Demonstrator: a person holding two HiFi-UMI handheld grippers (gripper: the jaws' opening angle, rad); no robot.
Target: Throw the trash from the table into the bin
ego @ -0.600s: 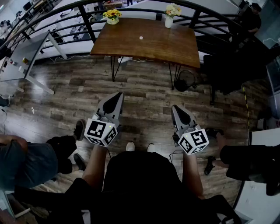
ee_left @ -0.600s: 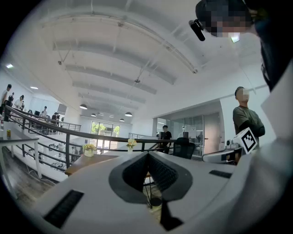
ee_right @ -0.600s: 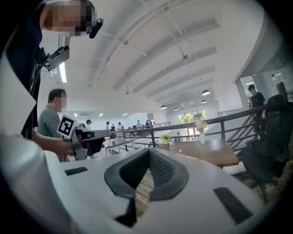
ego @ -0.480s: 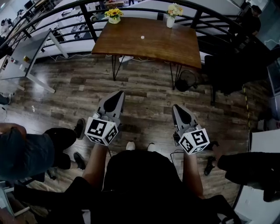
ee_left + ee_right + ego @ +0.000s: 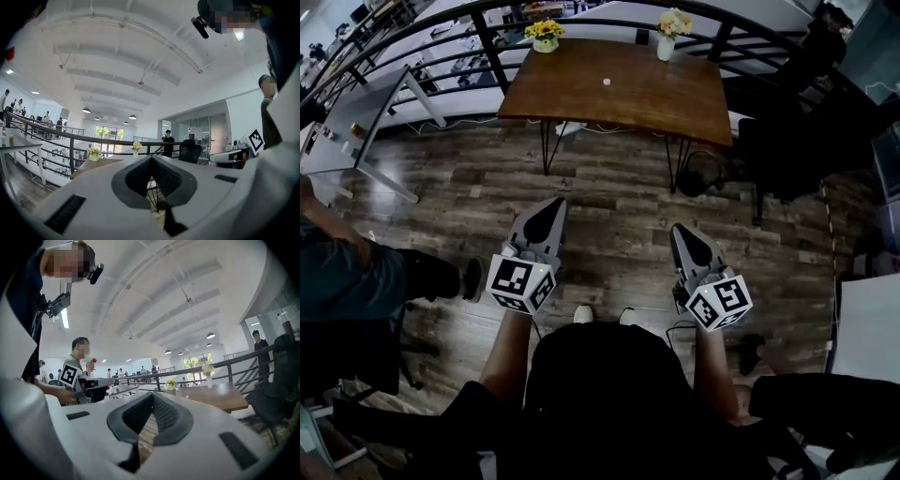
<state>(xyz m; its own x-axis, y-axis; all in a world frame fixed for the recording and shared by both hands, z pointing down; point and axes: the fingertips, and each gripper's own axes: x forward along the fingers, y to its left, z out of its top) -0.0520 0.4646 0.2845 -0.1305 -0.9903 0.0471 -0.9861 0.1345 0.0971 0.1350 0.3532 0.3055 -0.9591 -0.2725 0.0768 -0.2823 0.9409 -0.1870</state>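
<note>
Wood-plank flooring fills the head view, with a brown wooden table [image 5: 675, 103] standing at its far side against a dark railing [image 5: 492, 56]. The only candidate for trash is a small white lump [image 5: 606, 82] on the tabletop, towards the far edge, between a vase of yellow flowers [image 5: 545, 36] and a vase of pale flowers [image 5: 667, 37]. It is too small to show any long axis and reads as roughly round. The left gripper [image 5: 551, 208] and the right gripper [image 5: 680, 231] are held level side by side, pointing at the table and well apart from it. The lump lies straight ahead of the pair, between their two lines of aim and a little closer to the left one, which I judge the nearer arm for a reach. Each gripper's own view shows its jaws meeting at the tip with nothing between them, and only floor shows through the slit behind. A dark round object [image 5: 698, 174] sits on the floor by the table's right legs, and whether it is the bin cannot be told. No brand or wording is legible; the only print is the black-and-white square markers on the gripper cubes.
</note>
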